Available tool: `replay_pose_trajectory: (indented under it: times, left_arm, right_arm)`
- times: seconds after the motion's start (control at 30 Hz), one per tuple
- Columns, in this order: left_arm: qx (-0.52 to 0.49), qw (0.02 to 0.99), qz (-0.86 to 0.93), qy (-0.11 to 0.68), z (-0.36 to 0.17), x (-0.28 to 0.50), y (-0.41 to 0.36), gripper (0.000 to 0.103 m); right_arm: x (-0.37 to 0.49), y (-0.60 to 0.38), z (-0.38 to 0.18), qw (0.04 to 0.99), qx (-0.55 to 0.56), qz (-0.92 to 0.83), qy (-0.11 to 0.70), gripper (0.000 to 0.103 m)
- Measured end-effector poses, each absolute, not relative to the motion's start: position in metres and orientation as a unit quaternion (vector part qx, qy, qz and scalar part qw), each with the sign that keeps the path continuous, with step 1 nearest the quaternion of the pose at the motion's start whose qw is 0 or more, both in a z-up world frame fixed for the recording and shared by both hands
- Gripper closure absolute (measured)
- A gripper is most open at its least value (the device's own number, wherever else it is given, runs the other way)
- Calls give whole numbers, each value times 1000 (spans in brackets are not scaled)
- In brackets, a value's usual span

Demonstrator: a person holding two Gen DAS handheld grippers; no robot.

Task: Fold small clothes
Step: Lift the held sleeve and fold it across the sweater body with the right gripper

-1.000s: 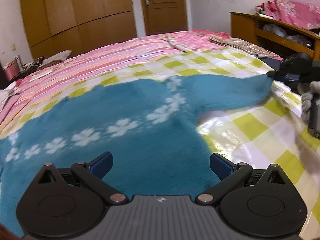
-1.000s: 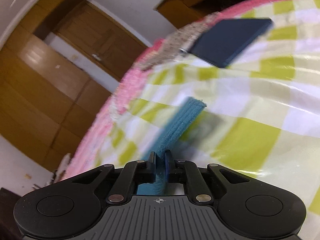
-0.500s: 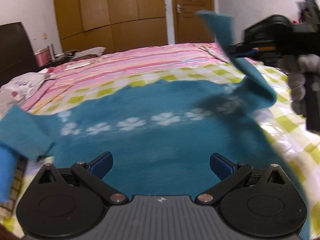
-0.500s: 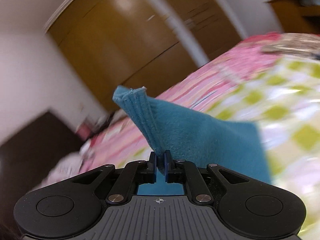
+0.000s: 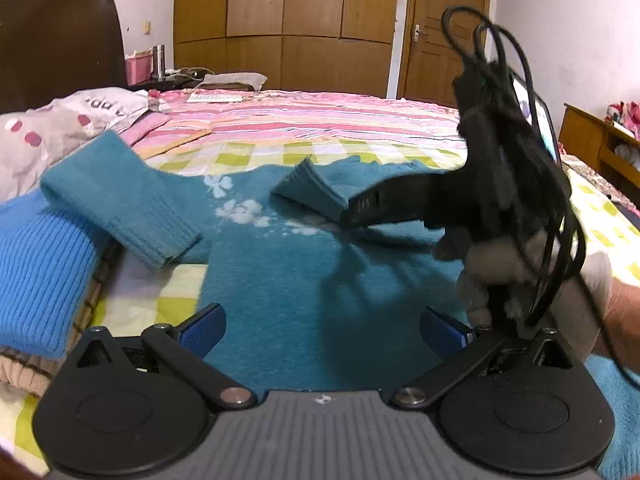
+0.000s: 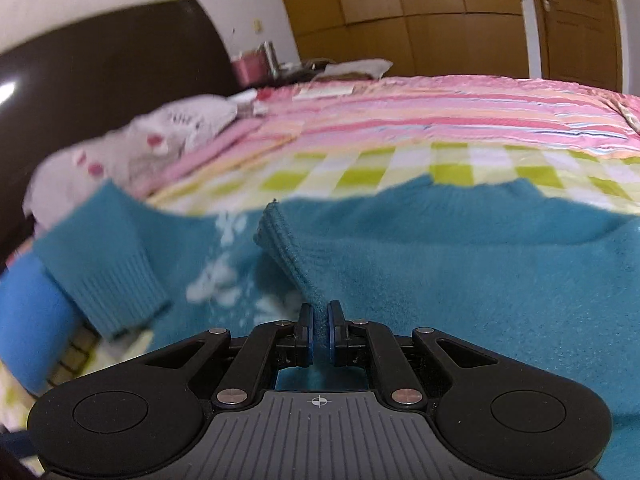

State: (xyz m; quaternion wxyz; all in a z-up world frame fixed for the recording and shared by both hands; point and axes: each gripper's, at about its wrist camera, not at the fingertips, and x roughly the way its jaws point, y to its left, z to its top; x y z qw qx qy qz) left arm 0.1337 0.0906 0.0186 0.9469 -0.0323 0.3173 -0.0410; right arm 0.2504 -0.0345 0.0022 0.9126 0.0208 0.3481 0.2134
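Note:
A teal sweater (image 5: 304,280) with white flowers lies spread on the checked bed cover. My right gripper (image 6: 319,330) is shut on the ribbed cuff of the sweater's right sleeve (image 6: 292,256), and holds it over the sweater's chest. In the left wrist view that gripper (image 5: 352,216) comes in from the right, with the sleeve (image 5: 312,192) folded across the body. The other sleeve (image 5: 120,204) lies folded at the left. My left gripper (image 5: 322,330) stands open low over the sweater's hem, nothing between its fingers.
A bright blue knit (image 5: 36,276) lies folded at the left edge on other clothes. A grey pillow (image 5: 68,120) and a dark headboard (image 5: 60,40) are behind it. Pink striped bedding (image 5: 320,116) covers the far half of the bed; wardrobe and door stand beyond.
The right gripper carried the sleeve from the right side of the bed up and leftward over the sweater's body. The left gripper swung left, bringing the folded left sleeve and blue knit into view.

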Motion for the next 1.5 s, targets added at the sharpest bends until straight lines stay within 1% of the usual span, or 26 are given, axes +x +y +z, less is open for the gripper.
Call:
replay_pose_trajectory:
  times: [0.17, 0.33, 0.43, 0.57, 0.67, 0.87, 1.0, 1.2, 1.3, 1.37, 1.5]
  left_arm:
    - [-34, 948, -41, 313, 19, 131, 99, 0]
    - [-34, 950, -38, 308, 21, 130, 103, 0]
    - [-33, 952, -32, 302, 21, 130, 105, 0]
    - [-39, 954, -32, 296, 24, 129, 111, 0]
    - [-35, 956, -27, 290, 25, 128, 116, 0]
    - [-34, 963, -6, 269, 30, 126, 130, 0]
    - [-48, 965, 13, 257, 35, 121, 150, 0]
    - [-60, 963, 52, 259, 28, 110, 182, 0]
    - [-71, 957, 64, 275, 19, 110, 195, 0]
    - [-84, 953, 66, 284, 15, 111, 202, 0]
    - [-96, 951, 65, 286, 13, 112, 209, 0]
  right_arm:
    - [249, -26, 5, 918, -10, 207, 339, 95]
    - [256, -20, 1, 913, -7, 211, 349, 93]
    - [258, -18, 0, 908, -11, 220, 355, 89]
    - [256, -16, 6, 898, -12, 253, 359, 77]
    - [253, -9, 10, 890, -26, 276, 362, 73]
    - [255, 18, 27, 879, -42, 311, 359, 73]
    - [254, 44, 40, 846, -18, 376, 378, 73]
    - [241, 67, 39, 803, 38, 428, 412, 72]
    - [223, 88, 41, 821, -35, 430, 373, 66]
    - [215, 102, 40, 829, -79, 427, 352, 57]
    - [213, 131, 34, 835, -129, 419, 333, 55]
